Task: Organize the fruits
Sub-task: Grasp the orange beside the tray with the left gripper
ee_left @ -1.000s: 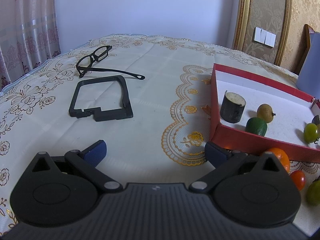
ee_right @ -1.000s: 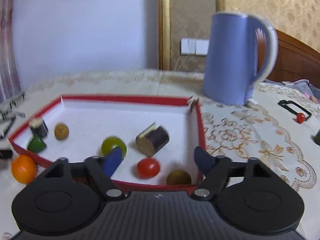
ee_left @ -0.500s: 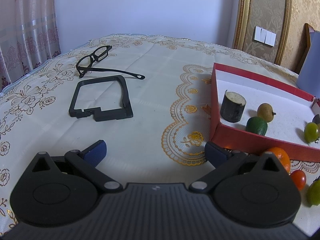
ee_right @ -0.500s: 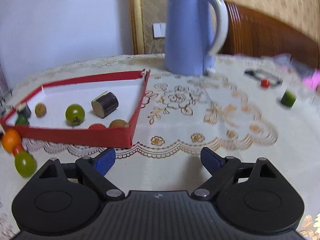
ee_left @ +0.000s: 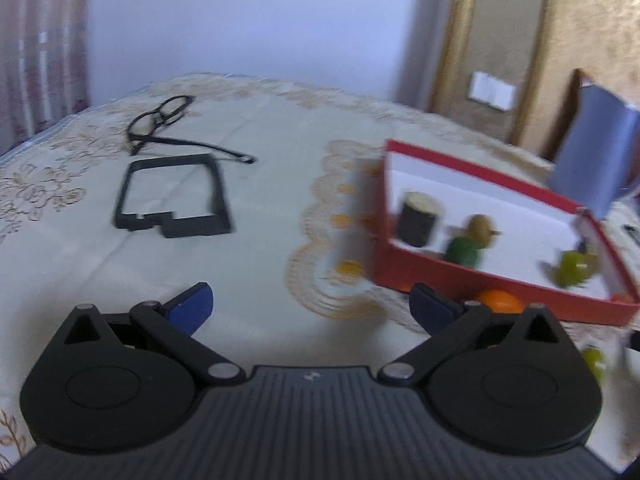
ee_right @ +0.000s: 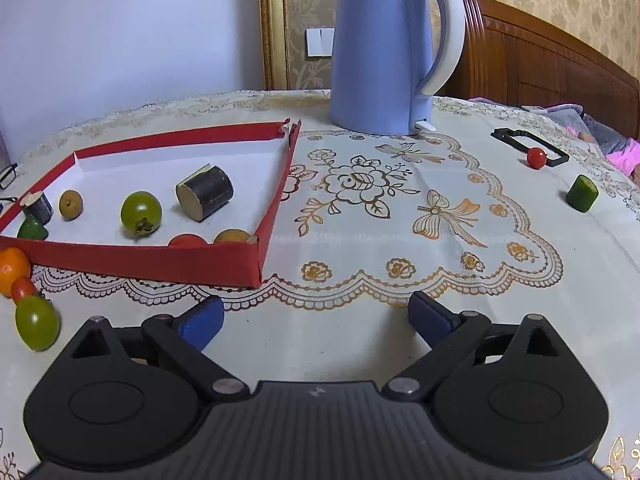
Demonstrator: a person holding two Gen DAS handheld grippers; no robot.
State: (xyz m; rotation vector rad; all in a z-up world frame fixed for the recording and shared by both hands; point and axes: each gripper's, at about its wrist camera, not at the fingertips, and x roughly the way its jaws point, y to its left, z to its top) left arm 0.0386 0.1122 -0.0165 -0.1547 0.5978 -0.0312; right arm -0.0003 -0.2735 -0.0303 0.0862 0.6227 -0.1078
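Observation:
A red tray [ee_right: 152,258] holds several fruits: a green tomato [ee_right: 141,213], a dark cylinder piece [ee_right: 205,192], a red tomato [ee_right: 187,241] and others. Outside its front left lie an orange [ee_right: 11,270], a small red tomato [ee_right: 23,288] and a green tomato [ee_right: 37,322]. Far right lie a cherry tomato [ee_right: 536,157] and a green cylinder piece [ee_right: 582,193]. My right gripper [ee_right: 316,320] is open and empty over the cloth. My left gripper [ee_left: 310,306] is open and empty, left of the tray [ee_left: 500,292]; the orange [ee_left: 498,300] shows by its right finger.
A blue kettle [ee_right: 384,48] stands behind the tray. A black frame [ee_right: 528,146] lies far right. Glasses [ee_left: 164,120] and another black frame [ee_left: 172,200] lie on the tablecloth to the left. A wooden headboard rises at the back right.
My right gripper has drawn back from over the tray and swung right, bringing the far-right fruits into view. My left gripper is moving, its view blurred, shifted slightly toward the tray.

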